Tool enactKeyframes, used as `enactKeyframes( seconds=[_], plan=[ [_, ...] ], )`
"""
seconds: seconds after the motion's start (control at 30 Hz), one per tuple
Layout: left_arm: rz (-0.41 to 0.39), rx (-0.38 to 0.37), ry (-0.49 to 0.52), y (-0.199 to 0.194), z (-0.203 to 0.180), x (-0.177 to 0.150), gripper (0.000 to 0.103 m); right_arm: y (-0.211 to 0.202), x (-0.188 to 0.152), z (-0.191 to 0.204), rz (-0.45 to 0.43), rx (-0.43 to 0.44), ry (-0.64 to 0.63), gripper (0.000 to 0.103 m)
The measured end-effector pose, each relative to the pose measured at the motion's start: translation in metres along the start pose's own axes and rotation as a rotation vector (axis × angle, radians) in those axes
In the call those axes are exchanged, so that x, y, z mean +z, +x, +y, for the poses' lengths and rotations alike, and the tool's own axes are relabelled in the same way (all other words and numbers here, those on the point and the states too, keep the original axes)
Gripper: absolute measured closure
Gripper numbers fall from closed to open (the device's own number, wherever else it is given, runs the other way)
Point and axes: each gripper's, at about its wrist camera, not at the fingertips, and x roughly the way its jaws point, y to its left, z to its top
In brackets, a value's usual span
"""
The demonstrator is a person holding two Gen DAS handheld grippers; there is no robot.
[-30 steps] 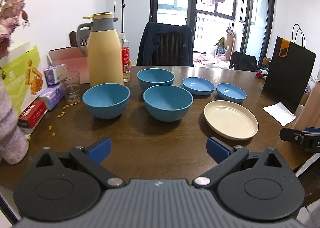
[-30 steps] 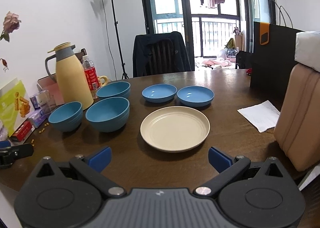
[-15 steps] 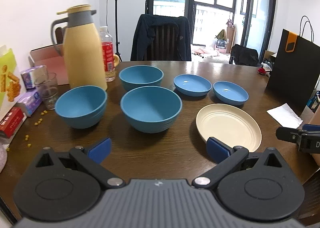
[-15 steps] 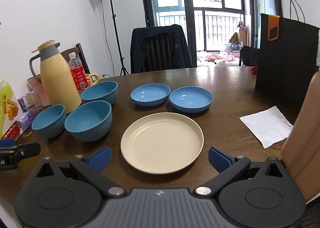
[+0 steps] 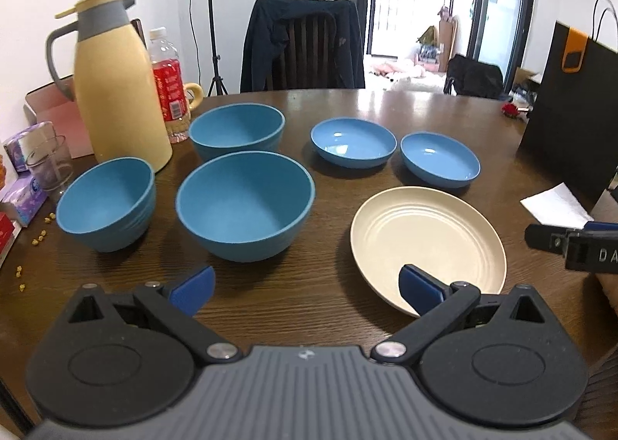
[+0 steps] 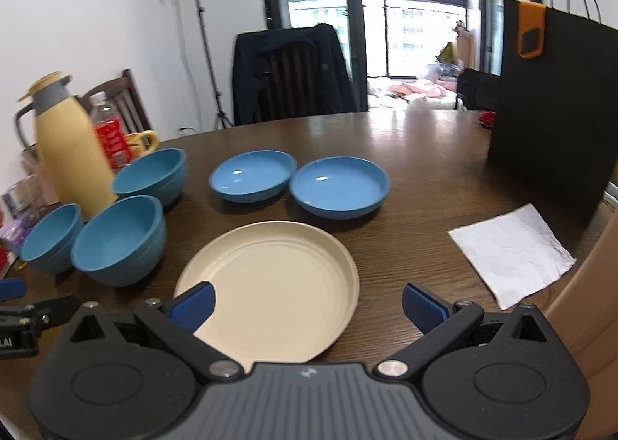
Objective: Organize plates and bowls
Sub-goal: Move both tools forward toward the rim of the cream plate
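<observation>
Both grippers seen spread wide, nothing pinched. Cream plate found at lower centre, near rim under right gripper; lower right for left gripper. Right judged nearer. Blue bowls grouped centre-left.

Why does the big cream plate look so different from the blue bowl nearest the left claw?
The cream plate is wide, nearly flat and pale; the blue bowl is deep, steep-walled and blue. The plate shows ring ridges inside; the bowl's inside looks smooth. Both are round, empty and upright on the wooden table.
</observation>
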Motion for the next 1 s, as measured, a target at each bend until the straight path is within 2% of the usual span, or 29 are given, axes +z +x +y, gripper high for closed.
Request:
enactKeyframes(
  seconds=[0.27, 0.7, 0.83, 1.0],
  plan=[
    [0.079, -0.002, -0.025, 0.032, -0.021, 0.015, 0.0, 0.024, 0.013, -0.029, 0.053, -0.03, 0.01, 0.0],
    [0.259, -0.001, -0.021, 0.093, -0.045, 0.037, 0.0, 0.055, 0.025, -0.057, 0.198, 0.0, 0.061, 0.0],
    [0.34, 0.002, -0.058, 0.116, -0.044, 0.043, 0.0, 0.07, 0.03, -0.065, 0.247, 0.023, 0.092, 0.003],
    [0.395, 0.021, -0.081, 0.135, -0.041, 0.047, 0.0, 0.096, 0.033, -0.067, 0.311, 0.02, 0.108, 0.009]
  ],
)
